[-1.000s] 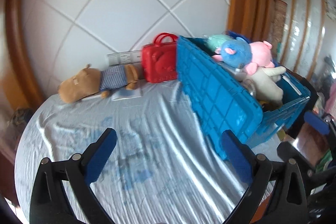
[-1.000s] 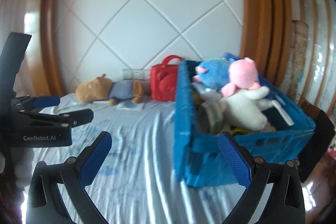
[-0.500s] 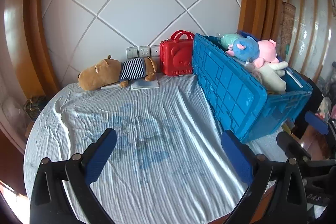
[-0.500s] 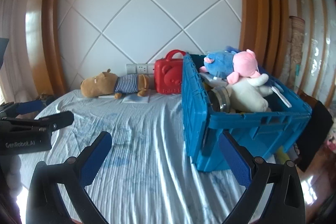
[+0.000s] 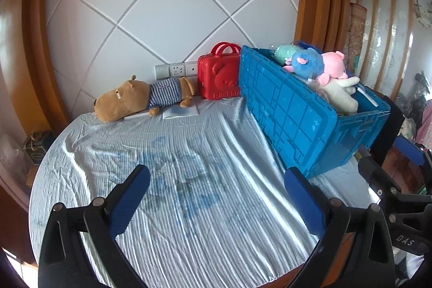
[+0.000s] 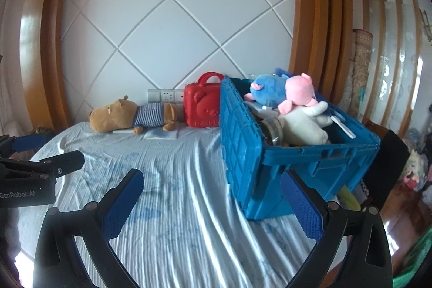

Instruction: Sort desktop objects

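White padded wall panels with a diamond pattern back a round table (image 5: 189, 220) covered in a wrinkled pale blue striped cloth.

Nearest the left camera, the left gripper (image 5: 216, 196) hangs above the cloth with its jaws spread wide and nothing between them. The right gripper (image 6: 212, 200) is the same: jaws wide apart, empty, above the cloth near the table's front edge.

Further out on the right side of the table sits a blue crate (image 5: 297, 115), heaped with soft toys: a blue one (image 5: 309, 64), a pink one (image 5: 333, 64) and a cream one (image 5: 341, 93) on top. Just behind the crate's far corner, by the wall, stands a red case (image 5: 218, 80) with a handle. To its left a brown plush dog (image 5: 143, 96) in a striped shirt lies on its side, partly on a booklet (image 5: 181, 111).

Judging from this, no item is in hand, and sorting appears to be at the choosing stage. A next move would call for reaching across the bare cloth toward the dog, booklet or case, all well apart from both grippers.

Only the right view looks into the crate, showing a metal ring-shaped item (image 6: 274, 130) beneath the toys, and something yellow (image 6: 348, 196) past the crate's near corner. Only the left view shows a green toy (image 5: 283, 51) at the crate's back.
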Demonstrator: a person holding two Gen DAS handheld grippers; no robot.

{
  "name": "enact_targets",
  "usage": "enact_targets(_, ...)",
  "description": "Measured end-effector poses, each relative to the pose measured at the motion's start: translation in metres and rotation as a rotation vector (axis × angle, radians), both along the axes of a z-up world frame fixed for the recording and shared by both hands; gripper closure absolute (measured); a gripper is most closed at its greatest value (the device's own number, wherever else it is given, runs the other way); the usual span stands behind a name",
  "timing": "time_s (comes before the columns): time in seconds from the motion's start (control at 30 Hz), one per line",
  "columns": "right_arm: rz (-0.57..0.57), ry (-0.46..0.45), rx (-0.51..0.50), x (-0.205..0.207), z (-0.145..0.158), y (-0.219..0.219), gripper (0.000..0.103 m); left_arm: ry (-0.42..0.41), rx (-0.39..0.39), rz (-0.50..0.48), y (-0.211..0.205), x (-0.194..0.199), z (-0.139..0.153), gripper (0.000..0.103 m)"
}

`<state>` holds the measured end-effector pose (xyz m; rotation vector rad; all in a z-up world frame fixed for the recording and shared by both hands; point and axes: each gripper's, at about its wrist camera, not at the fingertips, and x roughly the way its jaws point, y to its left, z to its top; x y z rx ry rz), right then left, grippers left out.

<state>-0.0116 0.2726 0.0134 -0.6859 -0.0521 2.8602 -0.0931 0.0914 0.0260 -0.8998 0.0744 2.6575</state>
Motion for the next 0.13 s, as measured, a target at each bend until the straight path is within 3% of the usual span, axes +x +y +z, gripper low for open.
enact_targets(0.13, -0.007, -0.001, 0.004, 0.0024, 0.0016, 0.0042, 0.0, -0.004, 0.001, -0.002, 0.0035, 0.0011, -0.0005, 0.002)
